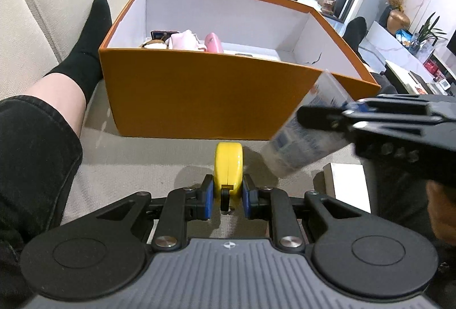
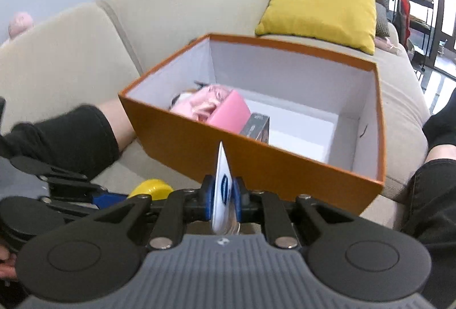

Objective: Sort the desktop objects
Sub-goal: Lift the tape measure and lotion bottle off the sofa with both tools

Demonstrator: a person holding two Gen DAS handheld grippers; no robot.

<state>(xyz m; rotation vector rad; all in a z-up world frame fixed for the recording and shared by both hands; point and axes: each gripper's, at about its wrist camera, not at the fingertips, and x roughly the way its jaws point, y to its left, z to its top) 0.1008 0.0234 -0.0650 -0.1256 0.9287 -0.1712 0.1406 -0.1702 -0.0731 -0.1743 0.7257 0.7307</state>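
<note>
Right wrist view: right gripper (image 2: 223,199) pinches a flat white packet (image 2: 221,180) edge-up, orange box (image 2: 256,163) just ahead, while left gripper (image 1: 227,196) clamps a yellow tape measure (image 1: 228,163).

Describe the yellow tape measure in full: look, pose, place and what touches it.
The yellow tape measure is a rounded, glossy plastic case standing on edge on the beige sofa seat, just in front of the orange box without touching it. A black tab and hook hang from its near end. The left gripper is shut on it, blue pads pressing both flat sides at the near end. In the right wrist view only its top shows behind the left gripper.
</note>
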